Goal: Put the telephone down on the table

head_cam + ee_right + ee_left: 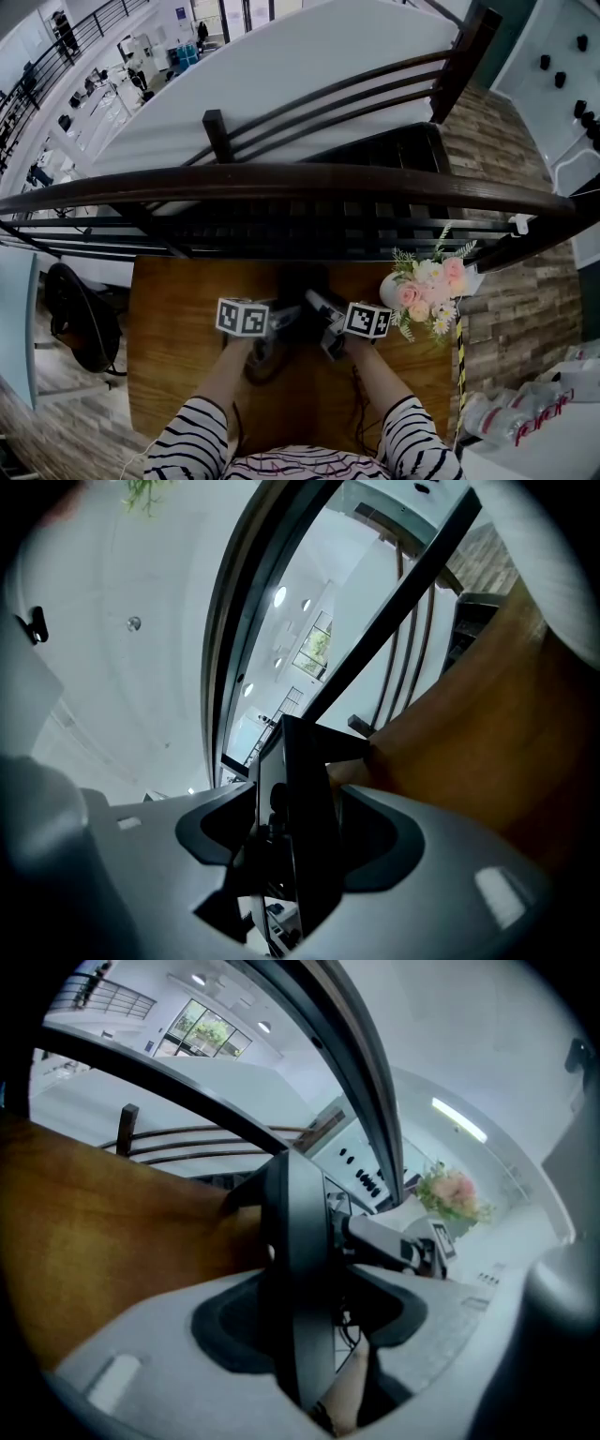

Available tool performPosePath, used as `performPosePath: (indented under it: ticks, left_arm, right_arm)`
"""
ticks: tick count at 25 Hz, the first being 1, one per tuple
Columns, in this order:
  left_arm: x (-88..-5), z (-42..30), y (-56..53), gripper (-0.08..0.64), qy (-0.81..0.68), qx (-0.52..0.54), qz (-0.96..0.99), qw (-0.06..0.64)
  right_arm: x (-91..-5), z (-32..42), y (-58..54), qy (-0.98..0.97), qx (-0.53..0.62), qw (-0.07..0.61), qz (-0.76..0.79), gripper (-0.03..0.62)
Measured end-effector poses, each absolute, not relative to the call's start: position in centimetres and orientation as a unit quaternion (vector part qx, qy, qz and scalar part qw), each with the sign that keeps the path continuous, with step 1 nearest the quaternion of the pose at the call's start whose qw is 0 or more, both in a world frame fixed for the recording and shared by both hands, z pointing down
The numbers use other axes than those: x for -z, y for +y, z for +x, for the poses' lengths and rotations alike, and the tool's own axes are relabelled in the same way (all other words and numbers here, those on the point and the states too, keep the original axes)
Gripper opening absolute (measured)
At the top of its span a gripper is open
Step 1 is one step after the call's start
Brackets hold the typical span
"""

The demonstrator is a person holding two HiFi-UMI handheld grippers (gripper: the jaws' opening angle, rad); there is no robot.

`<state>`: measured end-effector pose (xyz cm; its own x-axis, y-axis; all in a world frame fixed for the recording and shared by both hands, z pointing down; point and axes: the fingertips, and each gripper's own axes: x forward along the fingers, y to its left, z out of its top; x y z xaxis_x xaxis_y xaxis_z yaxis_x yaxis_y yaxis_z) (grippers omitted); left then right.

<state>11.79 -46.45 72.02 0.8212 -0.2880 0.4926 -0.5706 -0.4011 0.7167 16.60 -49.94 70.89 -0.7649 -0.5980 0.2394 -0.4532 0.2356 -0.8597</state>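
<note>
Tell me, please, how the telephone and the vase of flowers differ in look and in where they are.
The telephone is a dark flat slab; the vase is white and rounded, with pink and white flowers. The telephone sits between the jaws of the left tool and the right tool at the middle of the table; the vase stands alone at its right edge. Both are over the wooden table.
</note>
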Motion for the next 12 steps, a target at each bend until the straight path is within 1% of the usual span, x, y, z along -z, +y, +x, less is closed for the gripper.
performPosePath:
  ticks: [3, 6, 10, 12]
  left_arm:
    - [-71.6, 12.0, -46.4, 0.278, -0.256, -0.133, 0.826, 0.484]
    - [-71.3, 12.1, -46.1, 0.306, -0.259, -0.13, 0.829, 0.479]
    - [-71.0, 11.9, -45.7, 0.335, -0.272, -0.133, 0.83, 0.467]
    - [-71.2, 11.5, -45.4, 0.361, -0.281, -0.142, 0.827, 0.465]
  right_arm:
    - [-70.9, 17.0, -50.0, 0.78, 0.515, 0.067, -0.35, 0.295]
    - [-70.8, 17.5, -49.5, 0.778, 0.506, 0.057, -0.368, 0.314]
    - [-70.4, 17.8, -48.5, 0.778, 0.494, 0.049, -0.384, 0.319]
    - [-70.2, 17.9, -47.9, 0.778, 0.491, 0.048, -0.389, 0.319]
